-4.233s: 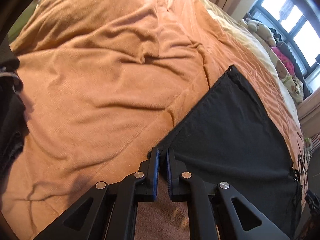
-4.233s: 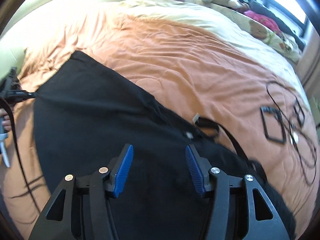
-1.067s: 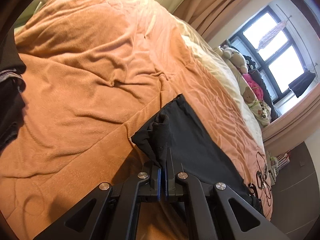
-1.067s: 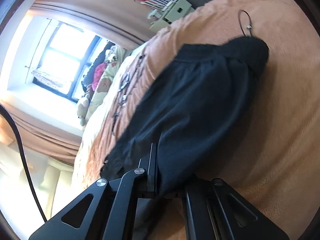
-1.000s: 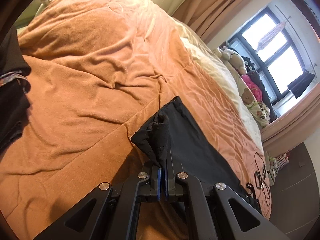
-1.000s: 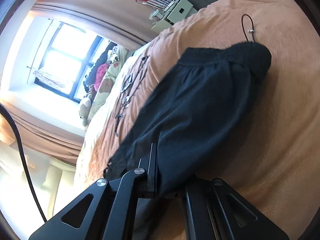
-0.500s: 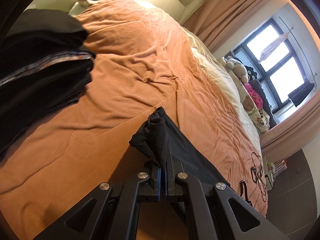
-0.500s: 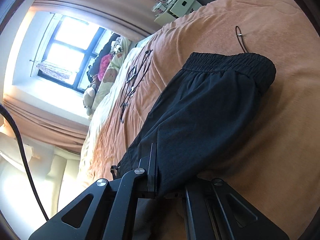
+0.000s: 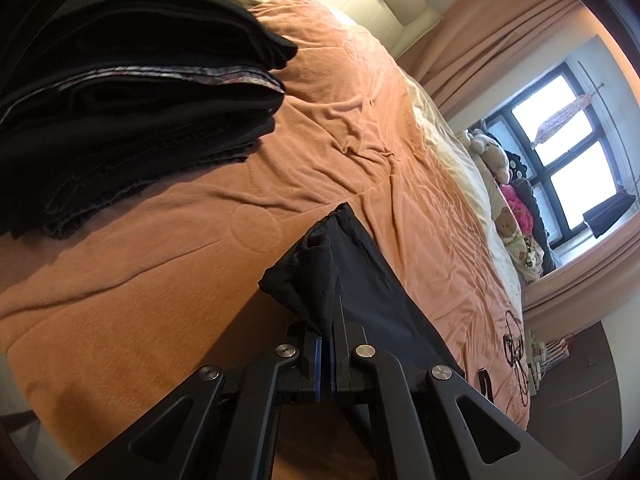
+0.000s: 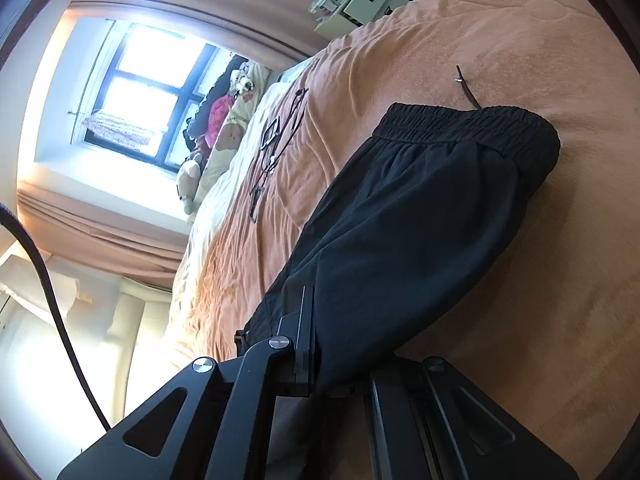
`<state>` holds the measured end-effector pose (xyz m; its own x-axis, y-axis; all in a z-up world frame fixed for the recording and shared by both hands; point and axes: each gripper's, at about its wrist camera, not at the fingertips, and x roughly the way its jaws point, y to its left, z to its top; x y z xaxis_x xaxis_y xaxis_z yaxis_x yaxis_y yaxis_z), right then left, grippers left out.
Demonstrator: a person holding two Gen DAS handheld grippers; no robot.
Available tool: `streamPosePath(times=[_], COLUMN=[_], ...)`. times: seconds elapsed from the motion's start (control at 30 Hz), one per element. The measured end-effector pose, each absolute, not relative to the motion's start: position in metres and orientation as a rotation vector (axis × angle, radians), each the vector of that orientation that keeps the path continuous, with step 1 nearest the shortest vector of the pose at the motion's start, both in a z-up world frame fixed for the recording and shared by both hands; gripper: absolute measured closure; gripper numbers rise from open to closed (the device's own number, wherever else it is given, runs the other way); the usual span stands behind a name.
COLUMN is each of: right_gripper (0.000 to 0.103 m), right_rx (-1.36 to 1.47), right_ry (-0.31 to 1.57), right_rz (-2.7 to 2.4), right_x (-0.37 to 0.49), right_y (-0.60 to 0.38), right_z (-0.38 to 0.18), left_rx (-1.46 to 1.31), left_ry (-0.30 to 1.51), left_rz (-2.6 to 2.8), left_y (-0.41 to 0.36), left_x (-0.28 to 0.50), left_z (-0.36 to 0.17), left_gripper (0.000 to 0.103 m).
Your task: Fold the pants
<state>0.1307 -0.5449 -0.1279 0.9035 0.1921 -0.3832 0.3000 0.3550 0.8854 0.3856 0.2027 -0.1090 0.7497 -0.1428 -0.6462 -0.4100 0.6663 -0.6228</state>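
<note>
Black pants (image 9: pixel 360 280) lie stretched along the orange bedspread (image 9: pixel 160 280). My left gripper (image 9: pixel 327 344) is shut on a bunched end of the pants, which sticks up in a crumpled fold just past the blue pads. In the right wrist view the pants (image 10: pixel 420 220) run away from me to their elastic waistband (image 10: pixel 460 124), with a drawstring (image 10: pixel 466 90) poking out behind it. My right gripper (image 10: pixel 320 344) is shut on the near edge of the pants; the cloth drapes over and hides the right finger.
A pile of folded dark clothes (image 9: pixel 120 100) sits on the bed at the upper left of the left wrist view. Black cables (image 10: pixel 276 136) lie on the bedspread further off. Stuffed toys (image 9: pixel 496 156) line the window side. A white box with wires (image 10: pixel 356 0) stands beyond the bed.
My left gripper has carried its end of the pants sideways toward the pile of folded clothes, which now fills the upper left. The right gripper shifted slightly; the waistband now lies flatter and clearer.
</note>
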Motion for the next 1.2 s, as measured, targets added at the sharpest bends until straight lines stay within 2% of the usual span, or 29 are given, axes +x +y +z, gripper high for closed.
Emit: streamPosePath(times=[0.4,0.7,0.77,0.8,0.87,0.9,0.93,1.03,1.2], right_gripper=[0.103,0.102,0.097,0.090,0.070,0.053,0.040,0.036,0.036], right_rx=[1.236,1.183,1.172,1.165,1.150,1.146,1.144,1.129,1.169], right_ry=[0.508,0.587,0.603,0.605,0.605,0.597,0.590,0.582,0.559], right_rz=[-0.072,-0.086,-0.098,-0.109,-0.127,-0.144,-0.153,-0.164,-0.189], right_x=[0.118,0.126,0.126,0.124,0.119,0.115,0.112,0.106,0.099], right_y=[-0.554,-0.553,-0.553,-0.554,-0.555,-0.557,-0.558,-0.562,-0.574], right_z=[-0.131,-0.140,-0.140,-0.138,-0.135,-0.133,-0.131,-0.129,-0.143], left_rx=[-0.869,-0.897,-0.911,-0.912,-0.912,-0.915,-0.915,-0.905,-0.904], left_ry=[0.738,0.819,0.833,0.843,0.858,0.860,0.863,0.878,0.873], left_rz=[0.185,0.229,0.234,0.237,0.239,0.238,0.237,0.235,0.222], left_y=[0.214,0.219,0.220,0.220,0.220,0.220,0.220,0.218,0.217], left_x=[0.351,0.339,0.337,0.337,0.338,0.337,0.337,0.340,0.338], left_z=[-0.118,-0.168,-0.176,-0.180,-0.183,-0.184,-0.184,-0.185,-0.187], left_gripper=[0.101,0.101,0.101,0.101,0.101,0.100,0.099,0.091,0.089])
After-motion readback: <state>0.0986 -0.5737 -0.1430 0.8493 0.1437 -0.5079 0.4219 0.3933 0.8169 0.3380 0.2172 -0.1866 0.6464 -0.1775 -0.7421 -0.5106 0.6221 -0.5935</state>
